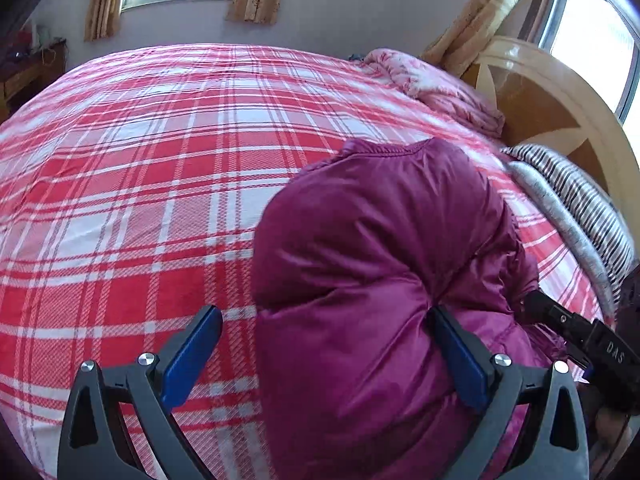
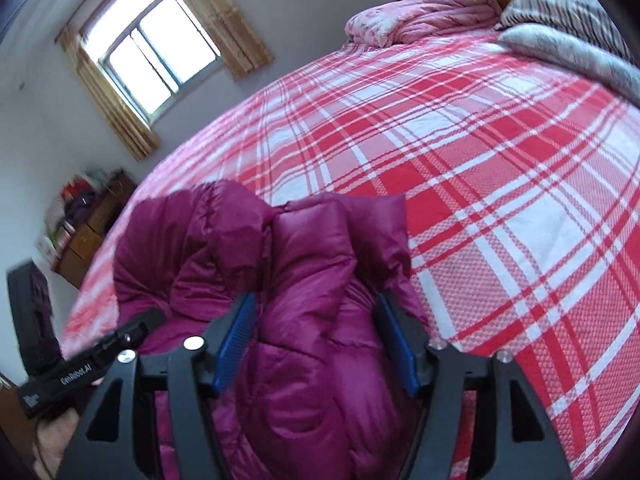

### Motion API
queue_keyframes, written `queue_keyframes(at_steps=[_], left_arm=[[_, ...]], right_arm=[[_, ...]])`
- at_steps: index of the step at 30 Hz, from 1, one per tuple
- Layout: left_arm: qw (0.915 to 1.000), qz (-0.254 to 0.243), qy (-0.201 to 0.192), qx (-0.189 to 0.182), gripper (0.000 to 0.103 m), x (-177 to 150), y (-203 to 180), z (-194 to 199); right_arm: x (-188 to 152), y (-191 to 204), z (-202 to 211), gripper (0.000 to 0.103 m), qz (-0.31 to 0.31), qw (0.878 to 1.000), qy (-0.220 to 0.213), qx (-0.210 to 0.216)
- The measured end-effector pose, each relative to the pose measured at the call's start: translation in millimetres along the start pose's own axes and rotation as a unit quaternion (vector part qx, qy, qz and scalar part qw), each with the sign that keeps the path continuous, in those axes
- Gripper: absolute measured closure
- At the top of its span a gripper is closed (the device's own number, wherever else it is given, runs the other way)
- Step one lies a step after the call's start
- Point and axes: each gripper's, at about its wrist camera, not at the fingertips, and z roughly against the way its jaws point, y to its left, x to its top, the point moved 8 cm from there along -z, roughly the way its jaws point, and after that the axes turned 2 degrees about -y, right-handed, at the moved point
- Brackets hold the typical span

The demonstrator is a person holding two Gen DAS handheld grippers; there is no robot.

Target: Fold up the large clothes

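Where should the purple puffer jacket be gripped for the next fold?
Probably the jacket is best taken at its flat far hem corner, coming from the near side over the bulk; the puffy middle is too thick, judging by the right gripper jaws straddling it.

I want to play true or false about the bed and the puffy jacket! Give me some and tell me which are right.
1. The puffy magenta jacket lies on a red-and-white plaid bedsheet. True.
2. The left gripper has its fingers squeezed shut. False: they are spread wide open.
3. A crumpled pink quilt sits near the headboard. True.
4. The jacket is bright green. False: it is magenta.
5. The right gripper has jacket fabric between its fingers. True.
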Motion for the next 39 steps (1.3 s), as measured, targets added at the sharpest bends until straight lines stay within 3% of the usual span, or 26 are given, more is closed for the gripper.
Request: queue_keyframes(at_steps=[4, 7, 11, 20, 22, 24, 25, 26, 31, 39], left_arm=[[0.9983, 0.042, -0.01, -0.04, 0.001, -11, 12, 24], [0.9946, 0.07, 0.015, -0.075, 0.001, -24, 11, 22], [0.9937, 0.063, 0.015, -0.091, 0.001, -32, 5, 18], [0.9914, 0.04, 0.015, -0.124, 0.001, -29, -4, 13], [0.9902, 0.034, 0.018, -0.134, 0.001, -28, -8, 10], [0.9887, 0.022, 0.018, -0.147, 0.001, -29, -14, 12], [0.988, 0.015, 0.015, -0.153, 0.011, -29, -18, 15], [0.9879, 0.004, 0.015, -0.154, 0.021, -30, -24, 18], [0.9898, -0.007, 0.005, -0.142, 0.047, -29, -31, 45], [0.9947, -0.012, -0.03, -0.098, 0.048, -32, -2, 116]], right_arm=[[9, -13, 6, 0.025, -0.01, 1.0, 0.003, 0.001], [2, -17, 0, 0.025, -0.024, 0.999, 0.03, 0.022], [2, -20, 3, 0.025, -0.003, 1.0, 0.026, 0.004], [-24, 17, -13, 0.025, 0.018, 0.992, 0.095, 0.084], [-27, 20, -16, 0.043, 0.009, 0.99, 0.1, 0.096], [-29, 21, -19, 0.066, -0.027, 0.983, 0.117, 0.141], [-29, 21, -17, 0.073, -0.03, 0.982, 0.115, 0.145], [-29, 23, -15, 0.075, -0.024, 0.983, 0.111, 0.142], [-30, 41, 2, 0.08, -0.007, 0.985, 0.083, 0.149], [-61, 109, 25, 0.08, 0.051, 0.98, 0.078, 0.178]])
